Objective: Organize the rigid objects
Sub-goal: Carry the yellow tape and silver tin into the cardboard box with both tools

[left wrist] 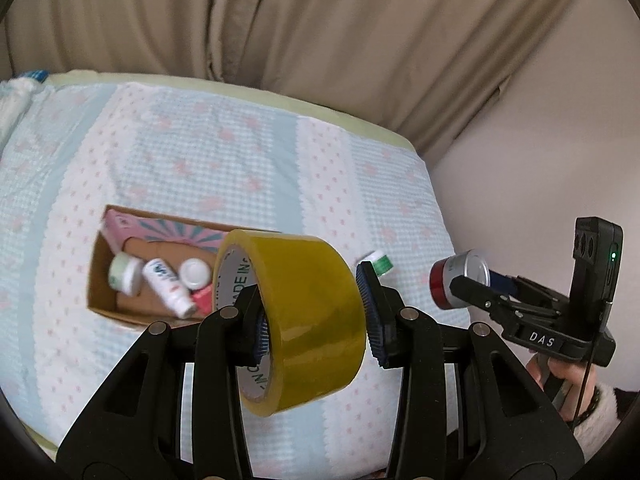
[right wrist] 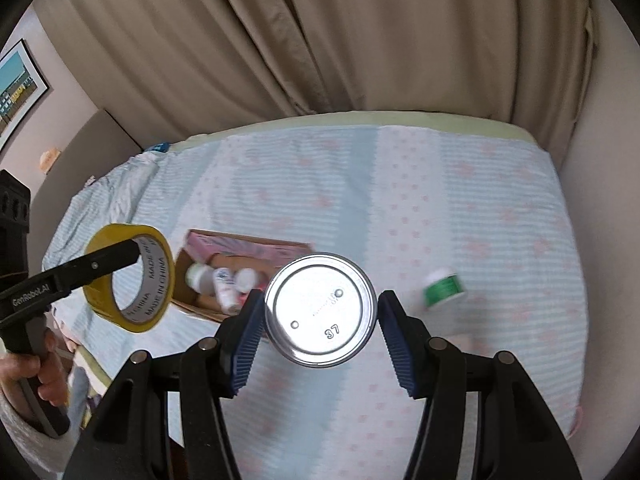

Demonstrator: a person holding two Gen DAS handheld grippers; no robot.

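Note:
My left gripper (left wrist: pixel 316 312) is shut on a yellow tape roll (left wrist: pixel 312 292), one finger inside the core and the other against the outer face. The roll hangs in the air above the bed. In the right wrist view the same roll (right wrist: pixel 100 240) shows at the left. My right gripper (right wrist: pixel 320 316) is shut on a silver can (right wrist: pixel 320 304) with a red band, its base facing the camera; the left wrist view shows this can (left wrist: pixel 460 276) at the right. An open cardboard box (left wrist: pixel 94 280) on the bed holds several small bottles and jars.
A green-and-white jar (right wrist: pixel 442 288) lies on the patterned bedspread (left wrist: pixel 200 152) to the right of the box (right wrist: pixel 196 307). Beige curtains (left wrist: pixel 320 40) hang behind the bed, and a plain wall stands at the right. A framed picture (right wrist: pixel 20 92) hangs at the far left.

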